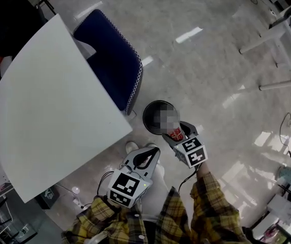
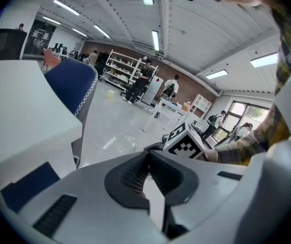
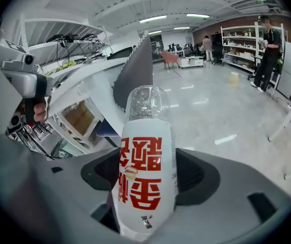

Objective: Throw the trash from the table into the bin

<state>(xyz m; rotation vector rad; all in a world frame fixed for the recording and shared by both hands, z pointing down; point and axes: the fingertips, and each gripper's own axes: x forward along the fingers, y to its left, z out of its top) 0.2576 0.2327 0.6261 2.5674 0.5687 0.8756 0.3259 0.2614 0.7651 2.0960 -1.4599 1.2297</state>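
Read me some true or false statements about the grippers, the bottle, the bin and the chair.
1. The right gripper holds a bottle. True.
2. The bottle's print is blue. False: it is red.
3. The left gripper is wide open. False: its jaws are together, with nothing between them.
4. The bin is black. True.
5. The chair is red. False: it is blue.

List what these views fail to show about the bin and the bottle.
Inside of the bin: head view, mosaic patch covers it.
Near end of the bottle: right gripper view, hidden by the body of the right gripper.
Head view: only a red-printed sliver of bottle shows.
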